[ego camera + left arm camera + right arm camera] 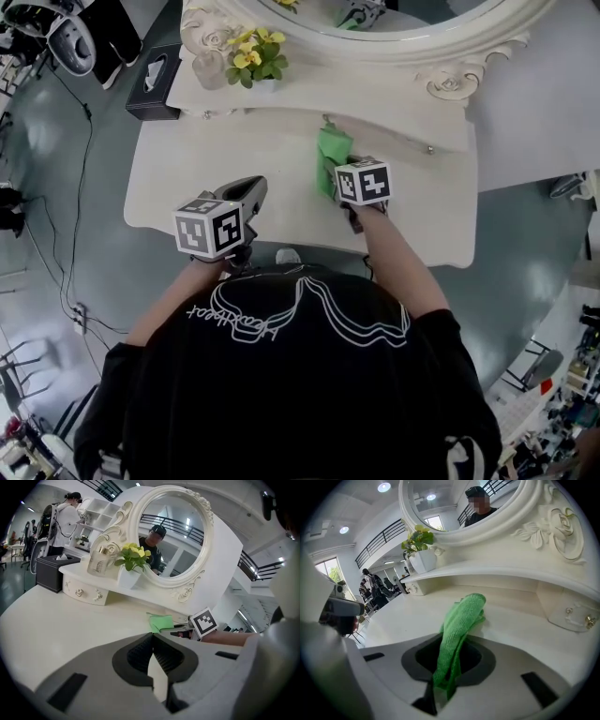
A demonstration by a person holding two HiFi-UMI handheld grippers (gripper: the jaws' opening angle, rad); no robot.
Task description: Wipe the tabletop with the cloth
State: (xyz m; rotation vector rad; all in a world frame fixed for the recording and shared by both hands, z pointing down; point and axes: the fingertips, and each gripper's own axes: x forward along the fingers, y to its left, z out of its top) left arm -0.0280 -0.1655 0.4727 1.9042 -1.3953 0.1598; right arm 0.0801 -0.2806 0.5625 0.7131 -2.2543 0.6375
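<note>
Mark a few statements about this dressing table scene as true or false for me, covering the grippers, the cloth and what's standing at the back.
1. The right gripper is shut on the green cloth. True.
2. The left gripper holds a second cloth. False: its jaws are together with nothing between them.
3. The flowers in the pot below the mirror are red. False: they are yellow.
4. A black tissue box stands at the far left of the tabletop. True.
5. The green cloth lies under the left gripper. False: it is at the right gripper, ahead of it toward the mirror.
</note>
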